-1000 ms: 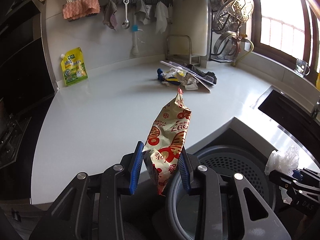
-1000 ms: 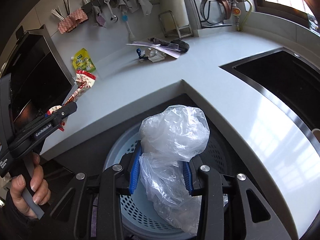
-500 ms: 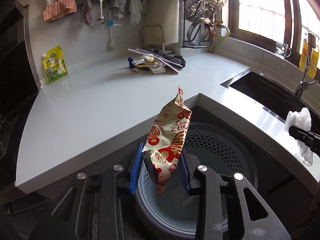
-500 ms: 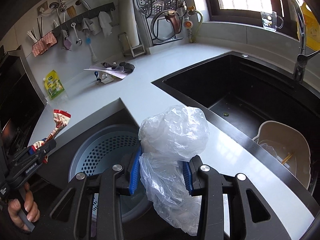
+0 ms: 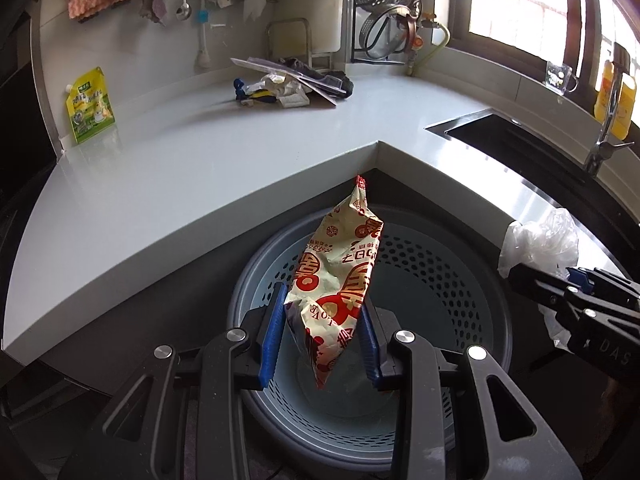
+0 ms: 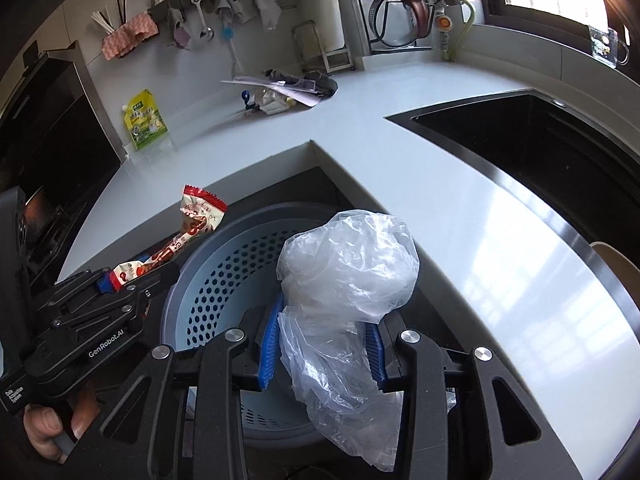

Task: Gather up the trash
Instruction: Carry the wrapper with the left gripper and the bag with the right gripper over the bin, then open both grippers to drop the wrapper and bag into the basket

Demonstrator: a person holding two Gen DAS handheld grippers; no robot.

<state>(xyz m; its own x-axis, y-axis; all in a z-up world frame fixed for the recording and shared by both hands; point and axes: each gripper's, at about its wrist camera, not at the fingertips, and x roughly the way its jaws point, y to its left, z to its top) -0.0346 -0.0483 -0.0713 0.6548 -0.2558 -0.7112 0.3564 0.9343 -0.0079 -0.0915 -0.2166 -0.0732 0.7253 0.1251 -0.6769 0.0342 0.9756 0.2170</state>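
My left tongs (image 5: 322, 336) pinch the lower part of a red-and-cream snack wrapper (image 5: 340, 276), which stands up from the pads directly over the perforated bin (image 5: 452, 280). My right tongs (image 6: 322, 344) clamp a crumpled clear plastic bag (image 6: 348, 276) at its waist, over the bin's right half. Both items are light, soft and crinkly; the film looks slippery, so a hold at the bunched middle suits it best. The bin sits in the notch of the counter (image 5: 180, 168), whose edge runs close on the far and right sides; the near side is open for withdrawal. More litter (image 5: 288, 88) lies far back on the counter, its pieces hard to tell apart. Sink (image 6: 540, 140) at right.
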